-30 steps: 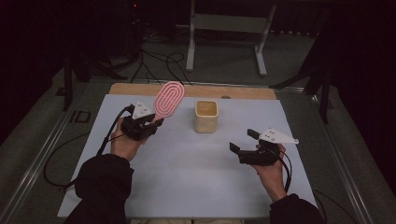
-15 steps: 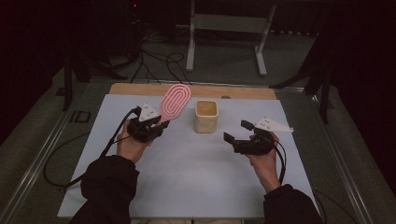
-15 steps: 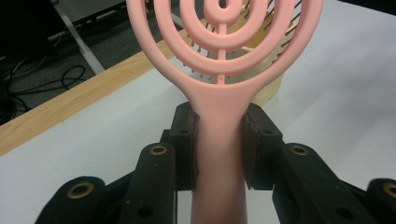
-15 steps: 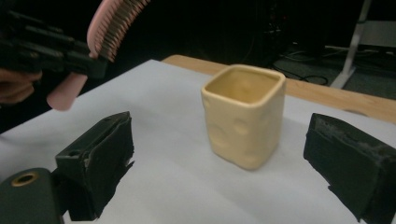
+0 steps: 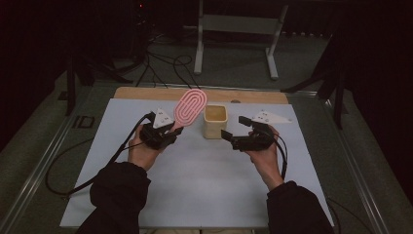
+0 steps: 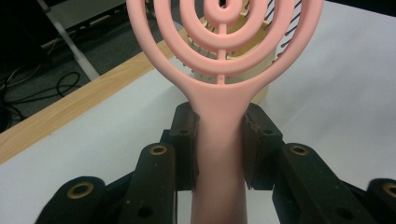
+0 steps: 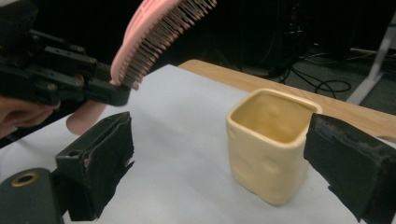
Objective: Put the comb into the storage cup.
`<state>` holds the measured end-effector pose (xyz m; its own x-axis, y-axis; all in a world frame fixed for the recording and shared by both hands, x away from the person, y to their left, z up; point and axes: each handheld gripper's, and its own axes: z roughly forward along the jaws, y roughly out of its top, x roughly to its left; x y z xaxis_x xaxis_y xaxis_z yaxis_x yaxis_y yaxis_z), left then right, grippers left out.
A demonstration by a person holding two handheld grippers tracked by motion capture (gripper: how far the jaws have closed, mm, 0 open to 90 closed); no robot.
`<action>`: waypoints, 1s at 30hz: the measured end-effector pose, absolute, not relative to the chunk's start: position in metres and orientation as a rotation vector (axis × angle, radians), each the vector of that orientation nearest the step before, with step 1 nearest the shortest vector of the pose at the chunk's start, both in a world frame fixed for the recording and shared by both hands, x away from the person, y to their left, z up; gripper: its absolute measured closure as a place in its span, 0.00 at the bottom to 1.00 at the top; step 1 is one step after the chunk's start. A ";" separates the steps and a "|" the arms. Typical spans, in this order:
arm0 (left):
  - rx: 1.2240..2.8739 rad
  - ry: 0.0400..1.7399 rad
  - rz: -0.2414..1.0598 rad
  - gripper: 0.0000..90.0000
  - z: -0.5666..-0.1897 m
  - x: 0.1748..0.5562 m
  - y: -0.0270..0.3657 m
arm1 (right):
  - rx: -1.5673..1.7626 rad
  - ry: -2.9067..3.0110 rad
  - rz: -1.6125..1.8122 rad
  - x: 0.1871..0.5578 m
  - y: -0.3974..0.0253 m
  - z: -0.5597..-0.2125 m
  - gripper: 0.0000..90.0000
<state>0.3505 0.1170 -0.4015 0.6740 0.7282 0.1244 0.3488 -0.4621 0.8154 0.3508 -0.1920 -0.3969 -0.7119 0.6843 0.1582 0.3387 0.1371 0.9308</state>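
Our right gripper (image 5: 233, 139) has moved in beside the cup (image 5: 215, 121), jaws wide; left gripper (image 5: 171, 130) clamps the brush (image 5: 190, 106), nearly over it.

Light falls from above onto the white table (image 5: 204, 180), leaving it evenly bright in the high view while the floor and the room behind sink into near black (that picture is soft and a little grainy throughout). Shadows on the table are faint and diffuse. In the left gripper view the pink brush (image 6: 219, 93) sits close and slightly blurred, without glare; the right gripper view renders the cream cup (image 7: 268, 144) fairly sharply, its background dim.
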 end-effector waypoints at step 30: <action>2.059 0.719 0.594 0.77 -0.409 0.337 0.097 | 1.006 2.168 1.708 0.384 -0.135 -0.381 0.09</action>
<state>0.3368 0.0975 -0.4088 0.7214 0.6768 0.1464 0.2711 -0.4706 0.8397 0.3840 -0.1346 -0.3810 -0.7473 0.6179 0.2444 0.3825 0.0992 0.9186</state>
